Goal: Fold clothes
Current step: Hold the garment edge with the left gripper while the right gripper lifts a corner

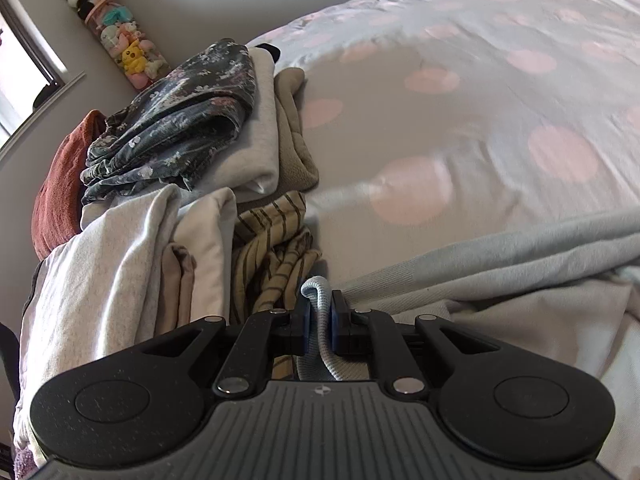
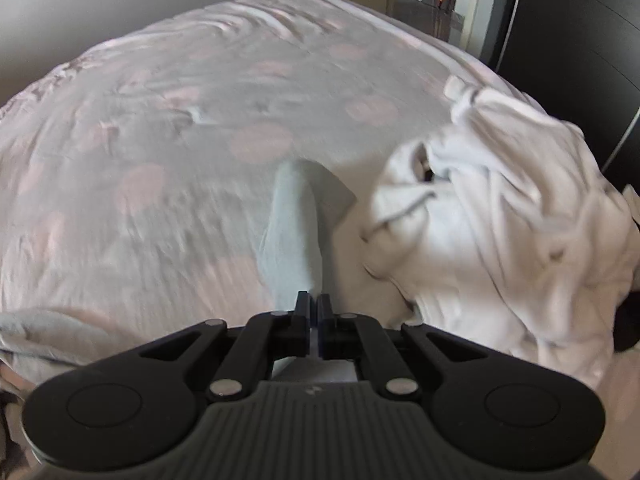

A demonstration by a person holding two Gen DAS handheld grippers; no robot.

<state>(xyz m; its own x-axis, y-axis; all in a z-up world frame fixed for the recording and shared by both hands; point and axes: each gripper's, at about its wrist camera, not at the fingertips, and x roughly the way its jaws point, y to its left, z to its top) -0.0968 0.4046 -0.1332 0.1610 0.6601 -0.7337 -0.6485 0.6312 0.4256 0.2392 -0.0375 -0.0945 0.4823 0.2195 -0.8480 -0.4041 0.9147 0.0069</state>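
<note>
My left gripper (image 1: 320, 304) is shut on a thick ribbed edge of a pale blue-grey garment (image 1: 500, 256), which stretches off to the right across the bed. My right gripper (image 2: 314, 304) is shut on a thin part of the same pale blue-grey garment (image 2: 292, 216), which hangs forward over the bed as a narrow fold. The view is motion-blurred.
A bedcover (image 1: 460, 92) with pink dots lies under everything. Stacks of folded clothes (image 1: 192, 128) stand at the left, against the wall, with a striped piece (image 1: 276, 248) low down. A crumpled white garment (image 2: 500, 208) lies at the right near a dark wardrobe (image 2: 580, 40).
</note>
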